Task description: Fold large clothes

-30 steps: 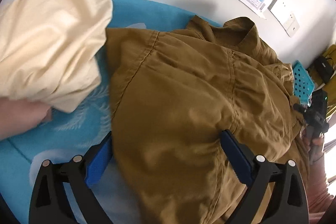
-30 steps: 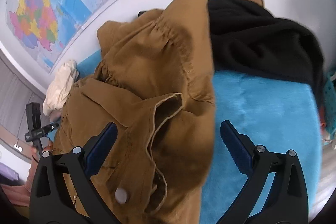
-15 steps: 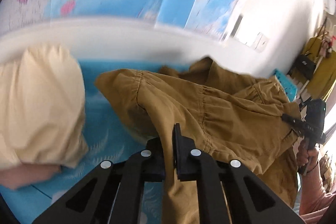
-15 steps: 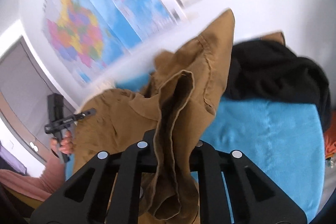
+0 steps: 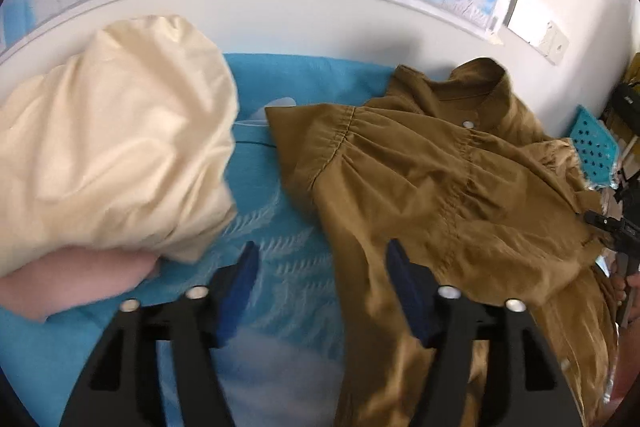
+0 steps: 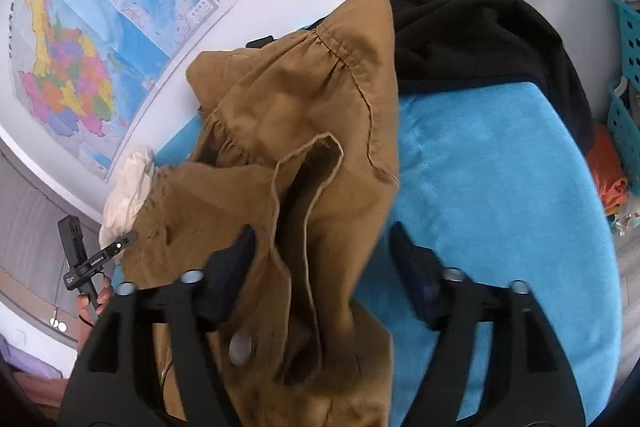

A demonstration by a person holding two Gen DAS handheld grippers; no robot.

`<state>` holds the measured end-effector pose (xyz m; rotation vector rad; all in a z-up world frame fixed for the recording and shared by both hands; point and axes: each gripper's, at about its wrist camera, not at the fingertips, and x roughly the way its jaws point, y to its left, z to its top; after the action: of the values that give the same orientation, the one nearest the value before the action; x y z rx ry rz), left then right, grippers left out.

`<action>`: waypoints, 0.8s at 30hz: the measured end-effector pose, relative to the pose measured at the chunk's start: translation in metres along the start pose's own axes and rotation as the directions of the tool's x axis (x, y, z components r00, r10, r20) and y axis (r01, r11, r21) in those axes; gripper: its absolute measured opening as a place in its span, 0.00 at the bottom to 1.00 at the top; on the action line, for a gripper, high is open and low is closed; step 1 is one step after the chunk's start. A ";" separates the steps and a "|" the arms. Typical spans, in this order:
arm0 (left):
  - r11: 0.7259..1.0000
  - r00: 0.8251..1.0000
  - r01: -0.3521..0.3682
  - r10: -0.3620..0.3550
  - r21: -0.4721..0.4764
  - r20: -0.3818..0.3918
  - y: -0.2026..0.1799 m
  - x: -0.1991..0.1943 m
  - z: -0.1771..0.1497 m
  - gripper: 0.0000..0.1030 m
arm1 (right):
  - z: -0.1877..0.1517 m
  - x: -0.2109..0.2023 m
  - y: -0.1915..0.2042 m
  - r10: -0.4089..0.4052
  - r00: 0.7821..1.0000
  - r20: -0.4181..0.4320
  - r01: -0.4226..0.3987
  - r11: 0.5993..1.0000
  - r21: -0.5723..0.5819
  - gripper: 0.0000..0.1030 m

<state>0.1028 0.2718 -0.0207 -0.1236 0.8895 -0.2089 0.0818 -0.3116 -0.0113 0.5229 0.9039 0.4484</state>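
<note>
A large mustard-brown shirt [image 5: 432,187] lies crumpled on a blue blanket [image 5: 280,227], collar toward the wall. My left gripper [image 5: 320,263] is open over the shirt's left edge, its right finger [image 5: 404,283] against the cloth. In the right wrist view the same shirt [image 6: 304,131] lies bunched, with a fold standing up between the fingers. My right gripper [image 6: 322,251] is open around that fold and holds nothing.
A cream garment [image 5: 112,147] lies left of the shirt. A black garment [image 6: 480,39] is piled at the back right against the wall. A blue perforated basket [image 5: 592,147] stands at the right. Maps [image 6: 80,47] hang on the wall.
Both grippers, shut on the shirt half a second ago, have opened and let it go. The shirt has dropped back onto the blanket.
</note>
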 end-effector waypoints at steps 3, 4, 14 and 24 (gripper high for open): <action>1.000 1.000 0.003 -0.003 -0.003 -0.009 0.008 -0.016 -0.018 0.72 | -0.015 -0.018 -0.002 0.029 0.999 -0.021 -0.029 1.000 -0.003 0.72; 1.000 1.000 0.008 -0.008 -0.008 -0.013 0.009 -0.021 -0.027 0.72 | -0.019 -0.020 -0.004 0.033 0.999 -0.030 -0.033 0.999 -0.010 0.75; 0.995 0.992 0.089 -0.092 -0.036 -0.082 0.002 -0.058 -0.109 0.77 | -0.077 -0.060 0.005 0.042 0.994 -0.100 -0.047 0.998 -0.049 0.78; 0.972 0.962 0.214 -0.227 -0.099 -0.152 -0.016 -0.084 -0.156 0.86 | -0.142 -0.104 0.014 0.086 0.988 -0.129 -0.094 0.994 -0.056 0.83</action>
<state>-0.0726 0.2724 -0.0518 -0.2861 1.0469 -0.3952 -0.0943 -0.3268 -0.0113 0.4841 0.9877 0.5950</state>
